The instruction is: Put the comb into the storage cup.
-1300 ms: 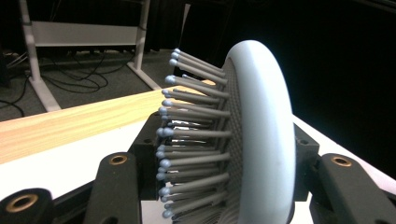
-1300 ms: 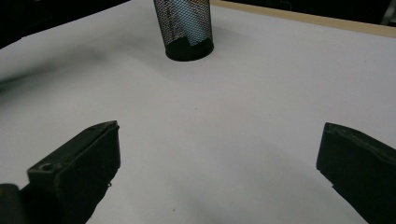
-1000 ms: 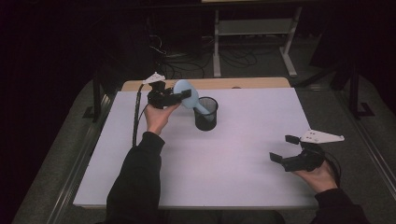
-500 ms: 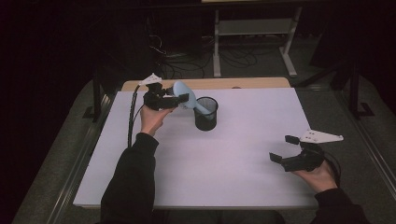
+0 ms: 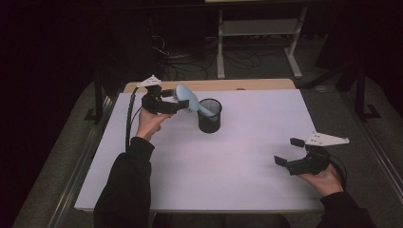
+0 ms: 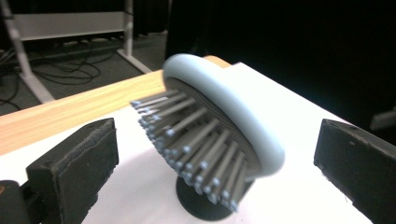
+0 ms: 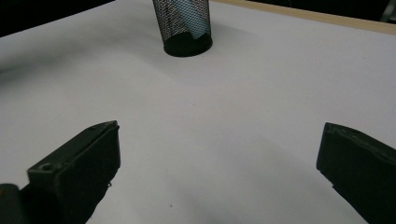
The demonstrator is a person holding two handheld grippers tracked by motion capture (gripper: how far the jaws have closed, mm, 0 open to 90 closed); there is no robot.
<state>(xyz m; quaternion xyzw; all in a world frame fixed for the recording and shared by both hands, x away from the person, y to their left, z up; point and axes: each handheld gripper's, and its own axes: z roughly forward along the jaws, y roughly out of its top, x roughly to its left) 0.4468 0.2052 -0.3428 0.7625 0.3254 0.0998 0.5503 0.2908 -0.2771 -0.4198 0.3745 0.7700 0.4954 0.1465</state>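
Note:
A pale blue hairbrush [image 5: 187,100] leans with its handle down in a black mesh cup [image 5: 209,116] at the back middle of the white table [image 5: 237,156]. My left gripper [image 5: 172,102] is open just left of the cup, its jaws wide on either side of the brush head. In the left gripper view the bristled head [image 6: 219,121] sits between the jaws of the gripper [image 6: 219,144] without touching either pad, above the cup's base [image 6: 201,205]. My right gripper [image 5: 287,152] rests open at the front right, nothing in it. From the right gripper [image 7: 219,144] the cup [image 7: 186,23] stands far ahead.
A strip of wooden tabletop [image 5: 247,84] runs along the back edge of the white sheet. Behind the table stand a metal frame [image 5: 256,33] and loose cables [image 5: 180,61] on the dark floor. The white surface between the cup and the right gripper is bare.
My left hand has shifted slightly left and back beside the cup, with the brush head still between its jaws. The right gripper has stayed put.

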